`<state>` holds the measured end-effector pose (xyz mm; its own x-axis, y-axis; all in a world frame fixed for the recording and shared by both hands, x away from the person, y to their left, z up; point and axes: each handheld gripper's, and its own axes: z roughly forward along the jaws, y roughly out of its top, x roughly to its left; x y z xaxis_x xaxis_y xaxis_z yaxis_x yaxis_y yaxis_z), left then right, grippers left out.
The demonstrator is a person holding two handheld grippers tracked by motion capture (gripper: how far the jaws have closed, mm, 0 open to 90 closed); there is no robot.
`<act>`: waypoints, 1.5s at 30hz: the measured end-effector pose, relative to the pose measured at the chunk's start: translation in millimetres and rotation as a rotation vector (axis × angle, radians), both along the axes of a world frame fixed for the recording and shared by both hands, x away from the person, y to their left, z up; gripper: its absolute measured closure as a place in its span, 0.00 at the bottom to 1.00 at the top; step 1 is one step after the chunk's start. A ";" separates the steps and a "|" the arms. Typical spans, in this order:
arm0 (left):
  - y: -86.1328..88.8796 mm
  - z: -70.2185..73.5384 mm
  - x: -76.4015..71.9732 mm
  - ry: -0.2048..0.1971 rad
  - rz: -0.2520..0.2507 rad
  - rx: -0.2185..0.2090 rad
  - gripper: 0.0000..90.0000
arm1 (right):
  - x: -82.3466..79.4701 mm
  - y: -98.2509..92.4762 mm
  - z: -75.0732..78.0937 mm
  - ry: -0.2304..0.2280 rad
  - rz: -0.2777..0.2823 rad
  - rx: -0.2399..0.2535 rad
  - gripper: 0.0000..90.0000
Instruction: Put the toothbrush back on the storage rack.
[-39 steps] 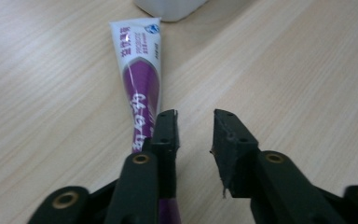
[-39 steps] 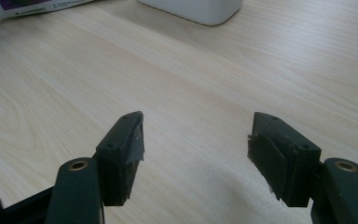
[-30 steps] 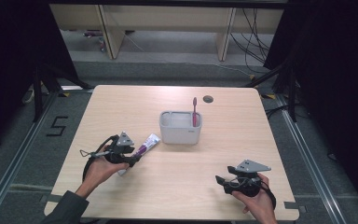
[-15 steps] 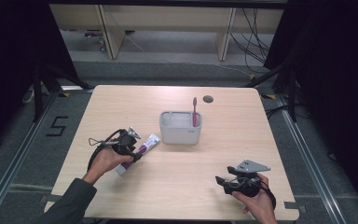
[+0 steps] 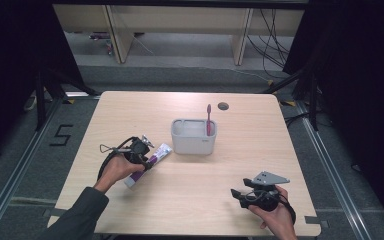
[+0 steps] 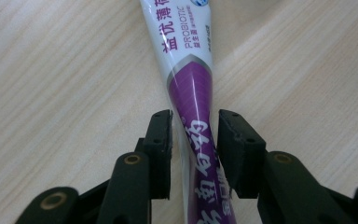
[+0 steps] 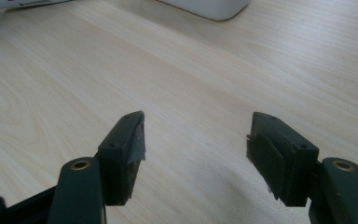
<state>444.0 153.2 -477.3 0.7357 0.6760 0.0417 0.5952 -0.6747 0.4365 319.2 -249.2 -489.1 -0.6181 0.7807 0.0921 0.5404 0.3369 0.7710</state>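
While my left gripper (image 6: 193, 140) has its fingers narrow around the toothpaste tube (image 6: 191, 88), which lies flat on the counter (image 5: 190, 200) left of the white holder (image 5: 193, 136), my right gripper (image 7: 196, 154) rests near the front edge, fingers wide and empty.

Pale wooden bench (image 5: 195, 200) seen from above, with a dark round hole (image 5: 223, 106) near its far edge. Left of centre, left tool (image 5: 141, 150) down on a white-and-purple toothpaste tube (image 5: 149, 163) lying flat. Just beside the tube's far end, a grey holder (image 5: 193, 141) with a pink toothbrush (image 5: 209, 120) standing upright inside. Near the right front corner, right tool (image 5: 240, 195), well apart from the holder.
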 end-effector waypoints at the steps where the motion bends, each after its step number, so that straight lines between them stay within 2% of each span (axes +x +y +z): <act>1: -2.0 -2.0 0.5 0.002 0.001 0.011 0.75 | -0.1 0.2 0.2 0.003 -0.003 0.001 0.41; 8: -3.9 -4.7 4.7 0.026 -0.004 0.024 0.77 | 0.0 0.1 0.2 0.005 -0.003 0.006 0.42; 10: -5.6 -4.8 4.9 0.031 -0.004 0.031 0.77 | -0.2 0.7 0.1 0.019 -0.004 0.013 0.42; 11: -5.9 -4.2 5.9 0.043 -0.011 0.047 0.77 | -0.1 0.5 0.3 0.018 -0.003 0.009 0.42; 16: -5.6 -4.0 6.2 0.048 -0.020 0.058 0.78 | -0.1 0.2 0.4 0.005 -0.003 0.005 0.42; 17: -6.0 -4.0 6.1 0.048 -0.020 0.059 0.79 | 1.1 -1.1 0.7 -0.012 0.006 -0.009 0.42; 19: -7.5 -2.5 6.8 0.068 -0.013 0.068 0.80 | 1.1 -0.7 0.4 -0.010 0.009 -0.009 0.42; 25: -10.6 0.5 7.5 0.072 -0.035 0.107 0.82 | 1.0 -1.0 0.6 -0.014 0.008 -0.010 0.42; 29: -11.7 -0.1 7.2 0.074 -0.027 0.110 0.81 | 1.0 0.2 0.5 0.002 0.017 0.004 0.42; 30: -11.8 -0.9 7.2 0.076 -0.028 0.112 0.81 | 0.6 0.0 0.8 -0.007 0.009 -0.003 0.42; 31: -12.6 -4.4 7.5 0.083 -0.030 0.129 0.79 | -0.1 0.9 0.6 0.007 0.003 0.008 0.42; 32: -12.6 -4.3 7.8 0.085 -0.027 0.126 0.79 | 0.0 0.8 0.6 0.014 0.006 0.011 0.42; 33: -12.6 -4.3 7.8 0.085 -0.027 0.126 0.79 | 1.2 -0.2 0.5 -0.001 0.019 0.001 0.42; 37: -13.9 -3.5 6.3 0.065 -0.048 0.145 0.81 | 1.2 -0.9 0.8 -0.010 0.011 -0.007 0.42; 44: -13.3 -1.2 4.7 0.039 -0.064 0.141 0.84 | 1.7 -1.0 0.4 -0.012 0.011 -0.010 0.42; 45: -12.6 0.0 4.3 0.033 -0.068 0.143 0.84 | 1.8 -0.3 -0.2 0.002 0.016 0.006 0.42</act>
